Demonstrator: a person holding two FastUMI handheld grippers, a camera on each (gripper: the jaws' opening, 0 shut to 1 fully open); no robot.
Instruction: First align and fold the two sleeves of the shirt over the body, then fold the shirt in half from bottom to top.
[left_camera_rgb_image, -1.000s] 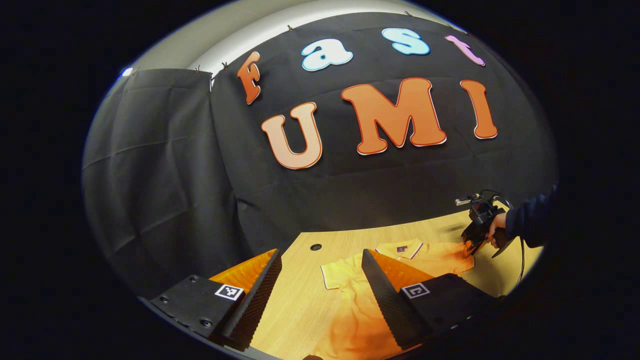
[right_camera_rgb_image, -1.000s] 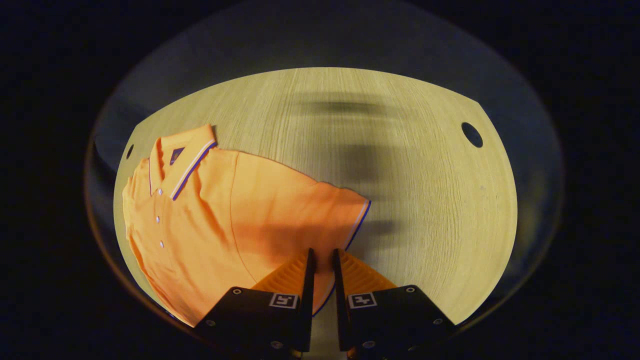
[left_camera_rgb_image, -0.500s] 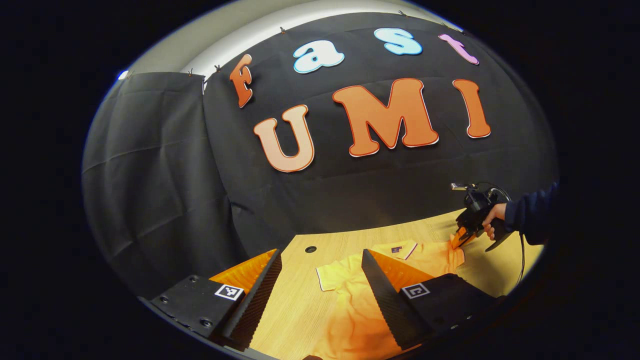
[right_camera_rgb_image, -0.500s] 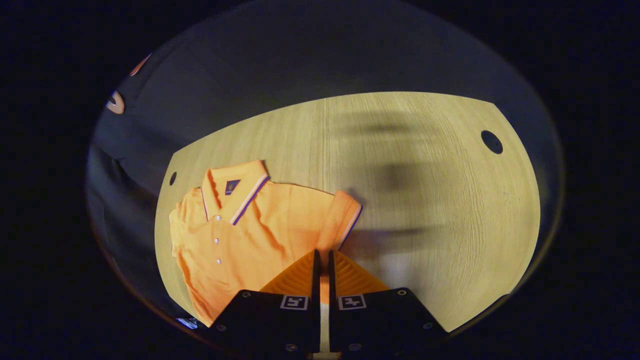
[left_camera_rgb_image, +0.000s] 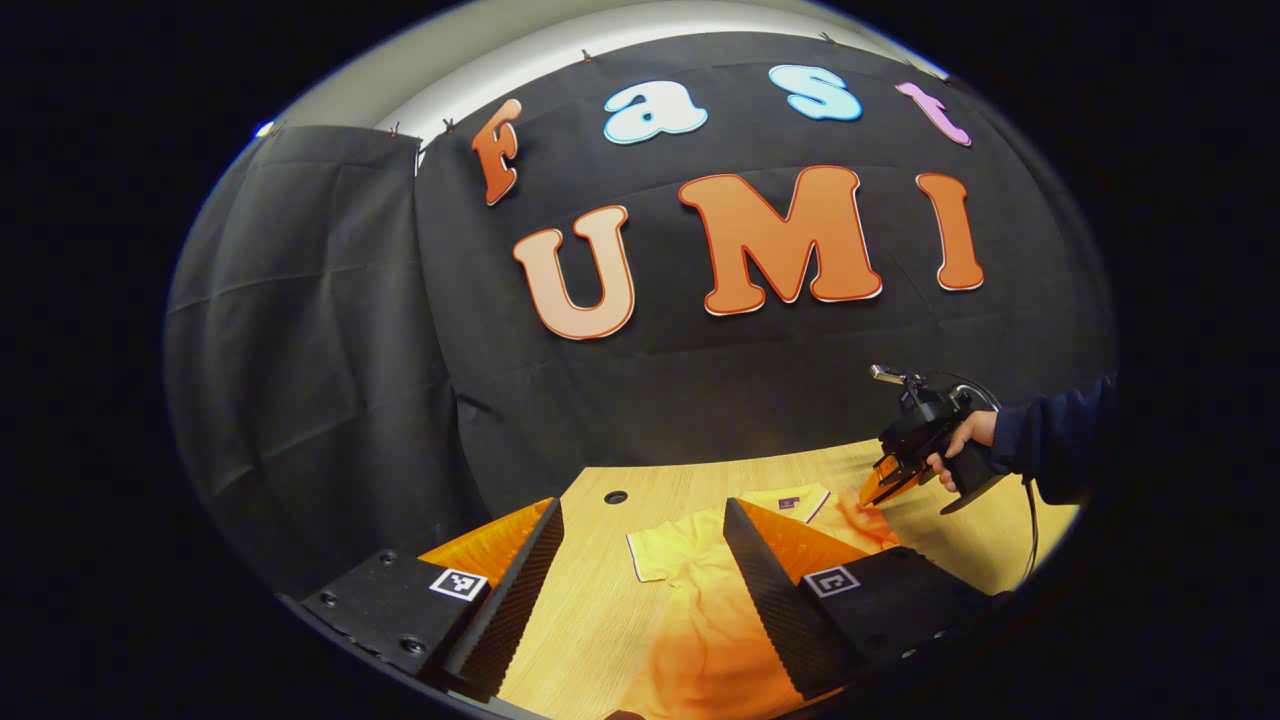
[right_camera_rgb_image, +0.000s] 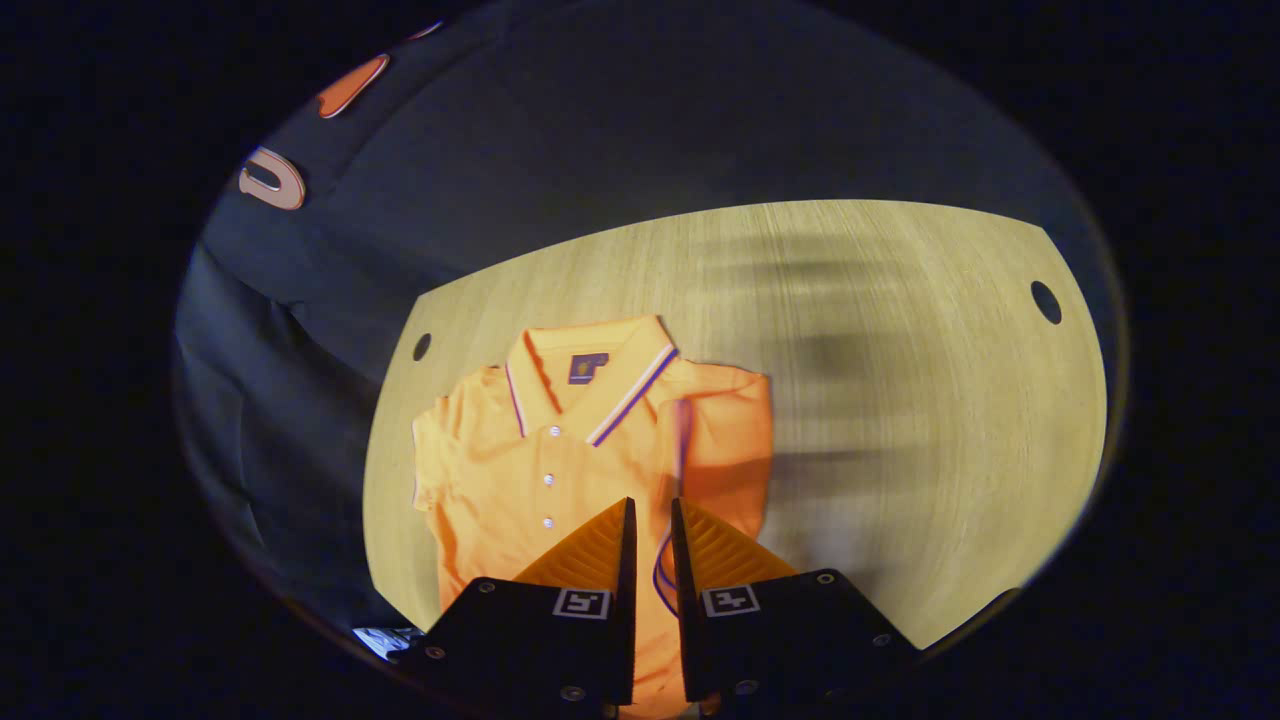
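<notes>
An orange polo shirt (right_camera_rgb_image: 520, 470) lies face up on the wooden table (right_camera_rgb_image: 900, 330), its striped collar (right_camera_rgb_image: 630, 385) toward the back wall. My right gripper (right_camera_rgb_image: 651, 510) is shut on the hem of one sleeve (right_camera_rgb_image: 725, 430), holding it raised and folded in over the shirt's body. In the left gripper view the same gripper (left_camera_rgb_image: 880, 488), held by a hand (left_camera_rgb_image: 960, 435), hangs just above the shirt (left_camera_rgb_image: 700, 610) beside the collar. My left gripper (left_camera_rgb_image: 642, 508) stands open, low over the near part of the shirt, with nothing between its fingers. The other sleeve (left_camera_rgb_image: 655, 555) lies flat, spread outward.
The table has round cable holes (right_camera_rgb_image: 1045, 300) near its corners, another hole (left_camera_rgb_image: 615, 496) in the left gripper view. The black cloth wall (left_camera_rgb_image: 700, 380) rises right behind the table's far edge. Bare wood lies beside the shirt (right_camera_rgb_image: 900, 450).
My right gripper has lifted the sleeve off the table and carried it inward over the shirt's body. The left gripper has barely moved and stays open.
</notes>
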